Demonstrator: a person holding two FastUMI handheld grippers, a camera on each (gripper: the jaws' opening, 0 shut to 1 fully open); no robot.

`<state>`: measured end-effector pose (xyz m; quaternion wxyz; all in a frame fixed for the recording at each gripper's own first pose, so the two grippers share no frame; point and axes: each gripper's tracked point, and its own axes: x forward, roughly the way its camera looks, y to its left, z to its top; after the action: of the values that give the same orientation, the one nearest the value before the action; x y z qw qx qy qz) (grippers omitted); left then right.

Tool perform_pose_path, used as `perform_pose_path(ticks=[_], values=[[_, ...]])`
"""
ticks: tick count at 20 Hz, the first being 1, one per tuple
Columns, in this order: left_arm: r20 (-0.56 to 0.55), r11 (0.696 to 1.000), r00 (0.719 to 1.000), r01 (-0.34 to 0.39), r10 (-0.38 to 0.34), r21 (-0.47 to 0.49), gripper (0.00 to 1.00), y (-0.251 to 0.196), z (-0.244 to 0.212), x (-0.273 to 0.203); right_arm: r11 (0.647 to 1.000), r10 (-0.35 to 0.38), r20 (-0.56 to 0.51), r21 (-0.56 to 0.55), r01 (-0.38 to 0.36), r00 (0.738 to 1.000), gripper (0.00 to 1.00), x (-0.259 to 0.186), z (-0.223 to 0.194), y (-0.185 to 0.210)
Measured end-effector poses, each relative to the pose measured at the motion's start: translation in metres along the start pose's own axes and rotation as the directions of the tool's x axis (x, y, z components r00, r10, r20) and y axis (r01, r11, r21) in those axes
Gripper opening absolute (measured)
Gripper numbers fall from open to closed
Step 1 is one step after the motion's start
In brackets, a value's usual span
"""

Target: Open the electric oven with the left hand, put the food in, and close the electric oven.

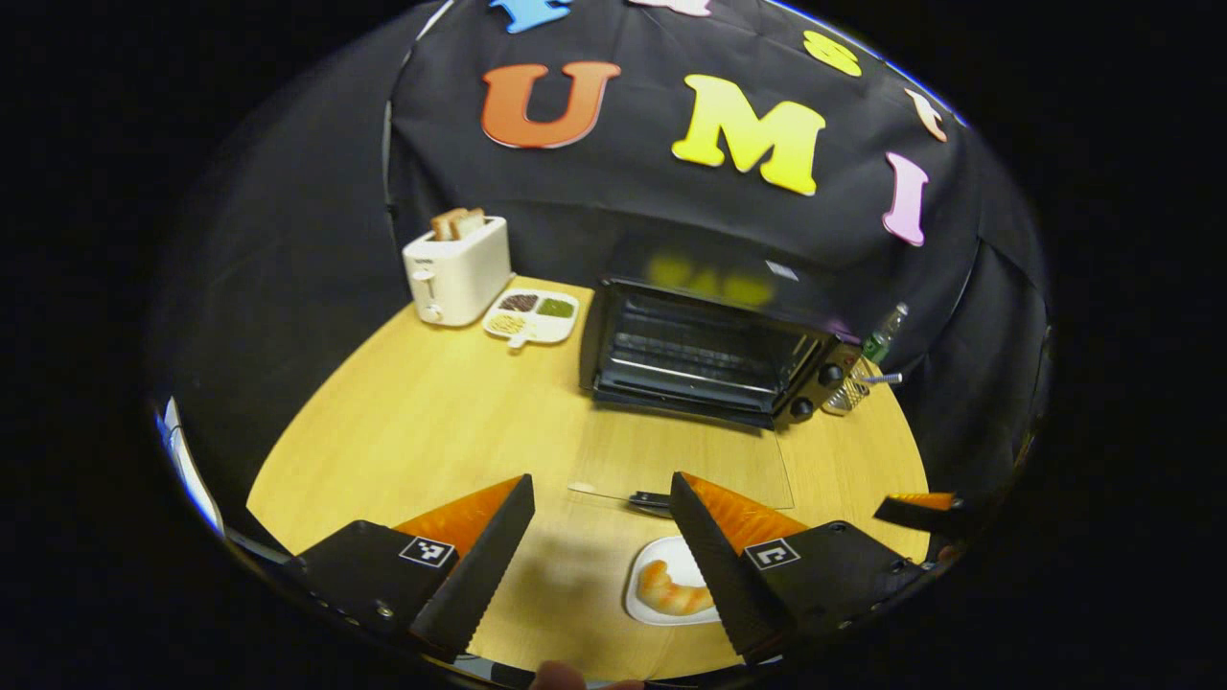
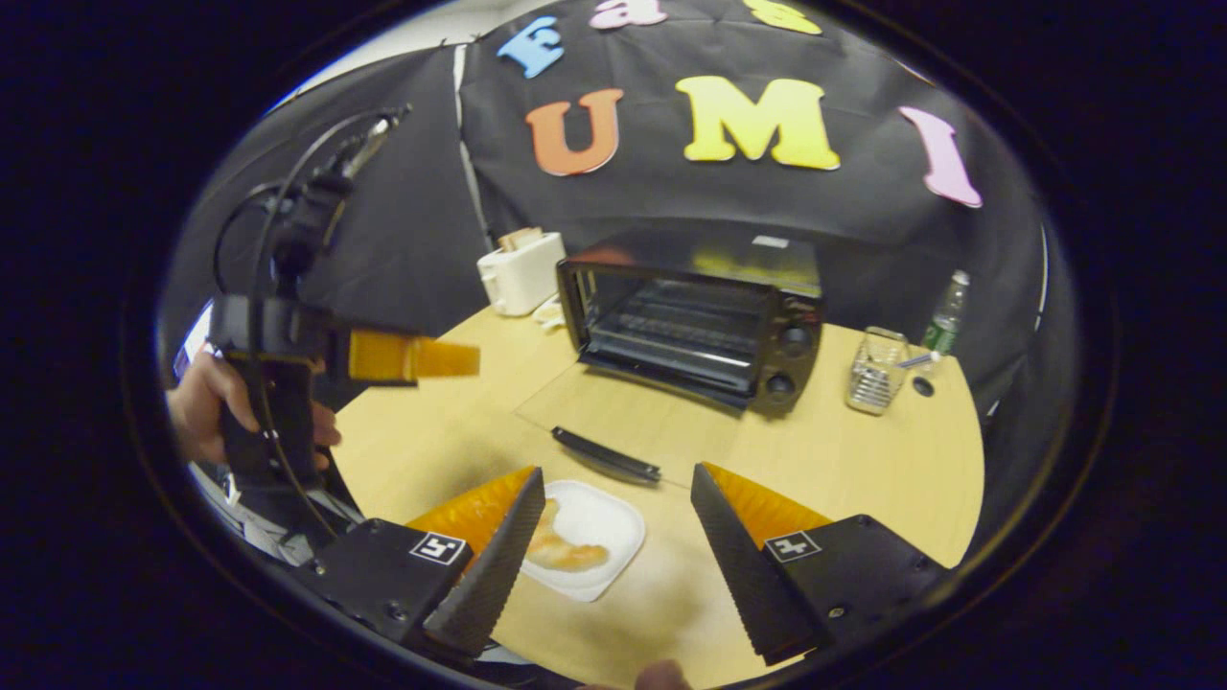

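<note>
The left gripper view looks from above the near edge of the wooden table [image 1: 403, 422], tilted down and facing the open electric oven [image 1: 709, 359] at the far side, its own fingers at the bottom. The right gripper view sits just beside it to the right, a little nearer the table, also facing the oven [image 2: 695, 326] head-on. Both share the oven, its lowered glass door [image 2: 613, 422], the white plate [image 2: 599, 522] with the pastry [image 2: 566, 551], and the toaster [image 1: 458, 271].

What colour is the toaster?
White, or cream; the toaster shows best in the left gripper view.
</note>
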<state>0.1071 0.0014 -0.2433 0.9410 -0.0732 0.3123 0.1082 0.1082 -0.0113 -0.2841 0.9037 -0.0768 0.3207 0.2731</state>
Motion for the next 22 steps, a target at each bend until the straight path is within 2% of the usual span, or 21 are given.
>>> perform_pose_path(ticks=[3, 6, 11, 15, 20, 22], values=[[0.08, 0.999, 0.996, -0.03, 0.032, -0.027, 0.94, 0.038, 0.011, -0.038, 0.998, 0.033, -0.102, -0.053, -0.038, 0.994, 0.97, 0.027, -0.036, 0.027], [0.14, 0.998, 0.988, -0.052, 0.057, -0.041, 0.94, 0.068, 0.021, -0.072, 0.997, -0.002, -0.192, -0.077, -0.013, 0.981, 0.98, 0.05, -0.072, 0.037], [0.16, 0.997, 0.986, -0.039, 0.05, -0.073, 0.94, 0.105, 0.024, -0.098, 0.993, -0.118, -0.248, -0.022, 0.116, 0.962, 0.97, 0.07, -0.1, 0.046], [0.145, 0.998, 0.989, -0.016, 0.024, -0.059, 0.94, 0.13, 0.019, -0.102, 0.981, -0.194, -0.268, -0.028, 0.194, 0.944, 0.98, 0.081, -0.11, 0.059], [0.149, 0.997, 0.989, -0.008, 0.018, -0.071, 0.94, 0.156, 0.022, -0.108, 0.955, -0.294, -0.283, -0.051, 0.292, 0.913, 1.0, 0.088, -0.123, 0.056], [0.144, 0.997, 0.989, -0.004, 0.015, -0.074, 0.94, 0.162, 0.023, -0.107, 0.944, -0.329, -0.293, -0.065, 0.325, 0.898, 0.94, 0.092, -0.127, 0.053]])
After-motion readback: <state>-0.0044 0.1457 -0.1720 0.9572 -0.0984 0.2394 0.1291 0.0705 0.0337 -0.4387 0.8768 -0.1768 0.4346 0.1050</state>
